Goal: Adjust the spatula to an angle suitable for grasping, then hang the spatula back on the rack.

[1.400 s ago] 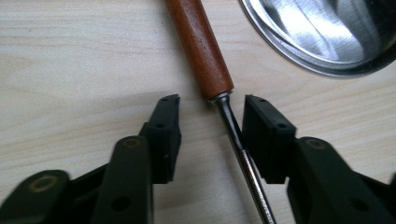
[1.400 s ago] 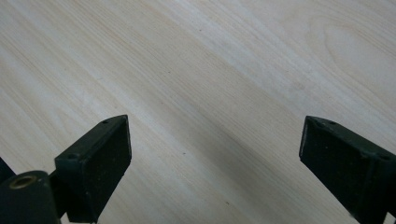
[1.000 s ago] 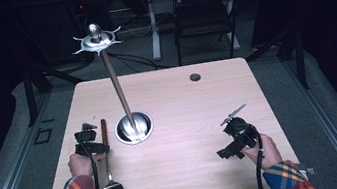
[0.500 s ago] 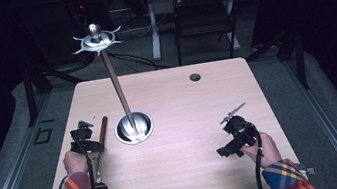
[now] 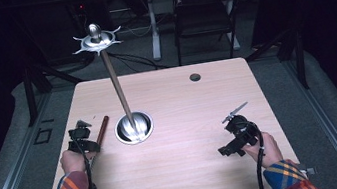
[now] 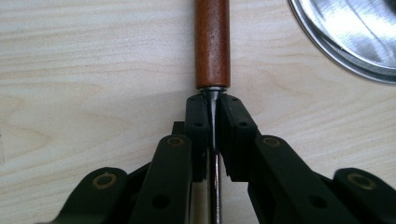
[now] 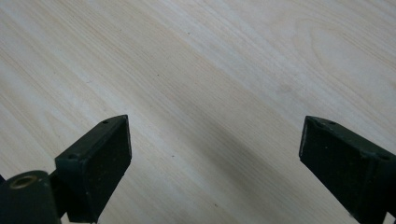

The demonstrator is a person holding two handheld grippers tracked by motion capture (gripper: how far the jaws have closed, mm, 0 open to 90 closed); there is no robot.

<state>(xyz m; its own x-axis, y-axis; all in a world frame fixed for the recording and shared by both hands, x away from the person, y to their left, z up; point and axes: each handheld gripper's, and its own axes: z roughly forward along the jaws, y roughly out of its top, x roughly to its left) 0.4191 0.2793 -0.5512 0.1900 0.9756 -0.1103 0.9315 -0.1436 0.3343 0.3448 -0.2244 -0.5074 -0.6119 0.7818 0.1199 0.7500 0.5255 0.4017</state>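
Left gripper [image 5: 81, 136] sits at the table's [image 5: 193, 171] left edge, against the near end of a brown handle [image 5: 102, 128] lying flat. Just right of it: round metal base [image 5: 134, 128] with a tilted pole [image 5: 115, 84] and spiked top [image 5: 96, 39]. Right gripper [image 5: 236, 130] is well apart, near the right edge.

High view steeply down over the whole table [image 5: 183, 173]; both gripper views close above its wood.

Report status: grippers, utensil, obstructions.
Left gripper fingers just closed on the utensil's metal shank, below its wooden handle. Right gripper open over bare table. Stand base close beside.
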